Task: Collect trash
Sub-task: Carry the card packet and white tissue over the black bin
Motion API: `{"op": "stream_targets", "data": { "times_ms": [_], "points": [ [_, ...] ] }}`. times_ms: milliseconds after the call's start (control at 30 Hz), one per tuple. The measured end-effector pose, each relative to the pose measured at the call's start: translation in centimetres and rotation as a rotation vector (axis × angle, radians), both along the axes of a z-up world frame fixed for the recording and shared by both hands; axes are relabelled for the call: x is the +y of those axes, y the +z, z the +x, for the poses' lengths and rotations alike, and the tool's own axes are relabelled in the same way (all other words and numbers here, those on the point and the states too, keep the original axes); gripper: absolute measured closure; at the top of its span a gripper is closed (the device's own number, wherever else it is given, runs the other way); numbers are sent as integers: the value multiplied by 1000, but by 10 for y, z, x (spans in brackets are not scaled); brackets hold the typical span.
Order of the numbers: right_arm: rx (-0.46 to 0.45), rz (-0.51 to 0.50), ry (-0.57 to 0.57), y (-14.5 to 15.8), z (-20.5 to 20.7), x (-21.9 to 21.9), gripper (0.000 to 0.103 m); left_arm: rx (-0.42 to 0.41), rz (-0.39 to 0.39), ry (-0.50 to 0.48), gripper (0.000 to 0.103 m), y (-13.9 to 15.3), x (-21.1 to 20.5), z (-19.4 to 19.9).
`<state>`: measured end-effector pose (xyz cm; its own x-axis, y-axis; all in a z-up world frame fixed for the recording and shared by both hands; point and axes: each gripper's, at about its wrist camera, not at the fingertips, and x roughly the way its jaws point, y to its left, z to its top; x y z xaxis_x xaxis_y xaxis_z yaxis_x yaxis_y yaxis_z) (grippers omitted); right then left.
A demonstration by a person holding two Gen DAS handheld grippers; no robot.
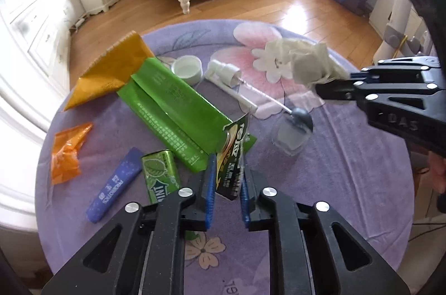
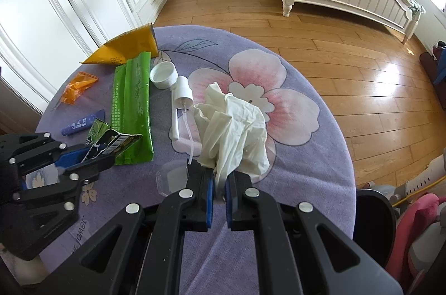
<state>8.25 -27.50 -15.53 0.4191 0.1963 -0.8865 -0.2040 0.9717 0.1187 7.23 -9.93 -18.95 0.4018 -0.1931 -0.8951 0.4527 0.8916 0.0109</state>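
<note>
Black left claw [image 1: 227,175] pinches a wrapper [image 1: 232,155]; right claw [image 2: 220,180] a glove [image 2: 234,133].

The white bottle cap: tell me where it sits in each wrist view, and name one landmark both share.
Left wrist view: the white bottle cap lies upper centre-left, beside the far end of the green packet.
Right wrist view: the white bottle cap lies upper left of centre, just right of the green packet's far end.
Shared landmark: the pink flower printed on the purple cloth.

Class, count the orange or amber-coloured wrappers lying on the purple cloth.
2. The large orange pouch lies at the far left, touching the long green packet. The small crumpled orange wrapper lies alone near the left edge. More may be hidden.
</note>
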Motion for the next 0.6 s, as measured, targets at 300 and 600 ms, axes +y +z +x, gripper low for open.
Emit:
{"op": "stream_targets", "data": {
  "times_ms": [300,600],
  "points": [
    [16,4,-8,-6,-4,-12,97,-19,-49,-1,101,1,0,7],
    [-5,26,-10,5,-18,-18,97,-73,-64,-33,101,24,-18,-1]
  ]
}}
